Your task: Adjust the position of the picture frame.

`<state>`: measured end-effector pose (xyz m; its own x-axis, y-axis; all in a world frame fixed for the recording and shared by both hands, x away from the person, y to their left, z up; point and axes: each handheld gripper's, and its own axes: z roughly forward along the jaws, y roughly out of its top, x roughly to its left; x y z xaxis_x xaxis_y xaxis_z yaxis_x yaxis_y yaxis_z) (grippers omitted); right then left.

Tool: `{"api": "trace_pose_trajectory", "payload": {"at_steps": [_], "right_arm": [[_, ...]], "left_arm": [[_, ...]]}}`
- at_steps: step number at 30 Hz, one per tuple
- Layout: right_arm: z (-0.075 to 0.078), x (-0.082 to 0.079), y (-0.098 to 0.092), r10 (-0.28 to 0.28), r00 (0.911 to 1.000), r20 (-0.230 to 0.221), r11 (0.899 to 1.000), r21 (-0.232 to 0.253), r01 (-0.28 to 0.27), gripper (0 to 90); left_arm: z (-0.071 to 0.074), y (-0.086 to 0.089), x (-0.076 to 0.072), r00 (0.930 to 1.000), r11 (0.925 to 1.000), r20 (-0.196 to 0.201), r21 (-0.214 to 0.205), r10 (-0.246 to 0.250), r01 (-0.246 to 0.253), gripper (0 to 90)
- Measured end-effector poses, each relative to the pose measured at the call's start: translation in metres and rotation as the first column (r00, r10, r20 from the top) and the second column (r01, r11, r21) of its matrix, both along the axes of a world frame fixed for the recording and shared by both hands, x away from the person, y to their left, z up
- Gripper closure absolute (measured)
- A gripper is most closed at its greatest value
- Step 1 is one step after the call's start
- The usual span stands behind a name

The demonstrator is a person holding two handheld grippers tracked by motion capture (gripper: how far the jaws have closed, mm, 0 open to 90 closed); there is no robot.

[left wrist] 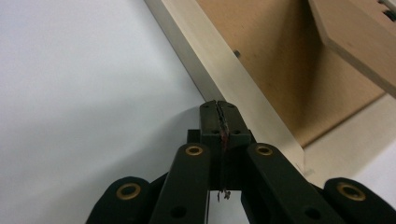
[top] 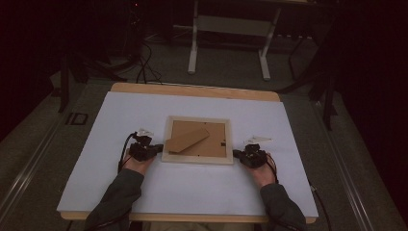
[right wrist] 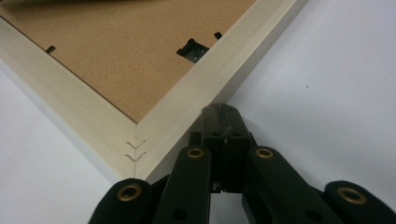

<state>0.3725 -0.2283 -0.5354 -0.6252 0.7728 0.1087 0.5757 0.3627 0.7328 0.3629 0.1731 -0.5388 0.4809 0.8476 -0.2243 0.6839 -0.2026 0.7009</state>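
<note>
In the high view, a picture frame (top: 197, 140) lay face down near the middle of a white sheet (top: 144, 110) that covered the worktop (top: 192, 90), its brown backing board up and the cardboard stand (top: 187, 138) resting slantwise on that board. The left gripper (top: 156, 150) sat at the frame's near left corner, held from below by the person's left hand (top: 137, 163). The right gripper (top: 236, 154) sat at the near right corner in the right hand (top: 262, 172).

In the left gripper view, the left gripper (left wrist: 218, 105) had its fingers clenched together with nothing between them, tips just at the outer edge of the frame's pale wooden side (left wrist: 224, 70) (touching or a hair apart, it could not be told).

In the right gripper view, the right gripper (right wrist: 223, 109) likewise had its fingers pressed shut and empty, tips against the frame's (right wrist: 196, 88) outer edge close to the stapled corner joint. A small metal hanger clip (right wrist: 191, 49) sat on the backing board.
</note>
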Motion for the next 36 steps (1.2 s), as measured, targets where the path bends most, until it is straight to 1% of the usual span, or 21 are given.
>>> {"api": "trace_pose_trajectory", "payload": {"at_steps": [6,12,14,16,18,22,25,28,31,33,36], "right_arm": [[0.000,0.000,0.001,-0.005,0.9999,0.009,1.000,-0.007,0.005,90.0],[0.000,-0.002,0.001,-0.012,0.9999,0.012,1.000,-0.010,0.012,90.0],[-0.001,-0.001,-0.003,-0.008,0.9999,0.007,1.000,0.006,0.008,90.0],[-0.001,-0.001,-0.004,-0.008,1.0000,0.004,1.000,0.011,0.008,90.0],[-0.001,0.000,-0.004,-0.007,1.0000,0.007,1.000,0.008,0.007,90.0],[-0.001,-0.001,-0.004,-0.008,0.9999,0.006,1.000,0.009,0.008,90.0],[-0.001,-0.002,-0.004,-0.010,0.9999,0.014,1.000,0.003,0.010,90.0],[-0.001,-0.002,-0.003,-0.007,0.9996,0.027,1.000,-0.011,0.008,90.0],[0.000,-0.003,-0.001,-0.014,0.9986,0.050,0.999,-0.031,0.016,89.9],[0.001,-0.004,0.000,-0.013,0.9982,0.059,1.000,-0.021,0.014,89.9],[0.002,-0.005,0.000,-0.011,0.9978,0.066,1.000,-0.019,0.012,89.8]], "left_arm": [[-0.002,0.002,-0.010,1.0000,0.9998,0.002,-0.022,-0.004,0.004,90.0],[-0.002,0.001,-0.017,0.9999,0.9997,0.005,-0.018,-0.013,0.013,90.0],[-0.002,0.000,-0.019,0.9996,0.9994,0.007,-0.019,-0.028,0.028,90.0],[-0.002,-0.001,-0.020,0.9994,0.9994,0.012,-0.014,-0.031,0.031,90.0],[-0.002,-0.002,-0.021,0.9992,0.9993,0.016,-0.007,-0.037,0.037,90.0],[-0.002,-0.002,-0.021,0.9992,0.9993,0.017,-0.007,-0.036,0.037,90.0],[-0.002,-0.002,-0.021,0.9990,0.9992,0.021,-0.009,-0.038,0.038,90.0],[-0.002,-0.003,-0.019,0.9988,0.9994,0.034,0.009,-0.035,0.034,90.0],[-0.002,-0.003,-0.018,0.9985,0.9993,0.039,0.004,-0.037,0.037,90.0],[-0.001,-0.002,-0.018,0.9981,0.9992,0.047,0.002,-0.039,0.039,90.0],[0.000,-0.001,-0.019,0.9977,0.9993,0.057,0.000,-0.038,0.038,89.8]]}}
